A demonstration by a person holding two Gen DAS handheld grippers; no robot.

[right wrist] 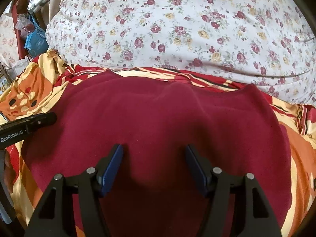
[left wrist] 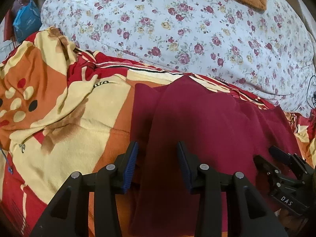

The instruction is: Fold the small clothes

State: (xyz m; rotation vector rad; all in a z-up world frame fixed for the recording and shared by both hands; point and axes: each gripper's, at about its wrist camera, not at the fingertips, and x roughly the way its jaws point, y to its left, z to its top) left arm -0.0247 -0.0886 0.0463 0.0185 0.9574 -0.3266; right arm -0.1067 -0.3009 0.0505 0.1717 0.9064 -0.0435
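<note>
Maroon fleece garment lies spread on an orange, cream and red patterned blanket in the left wrist view, with one folded strip running down between the blue pads of the left tool. The pads stand apart on either side of that strip and do not press it. A white floral quilt lies beyond the blanket. At lower right the right tool hangs over the garment's right part.

Right wrist view: the same garment fills the middle of the frame, flat on the blanket, its far edge near the floral quilt. The right tool hangs above the cloth with its pads well apart and nothing between them. The left tool enters from the left edge, its tip over the garment's left border.
</note>
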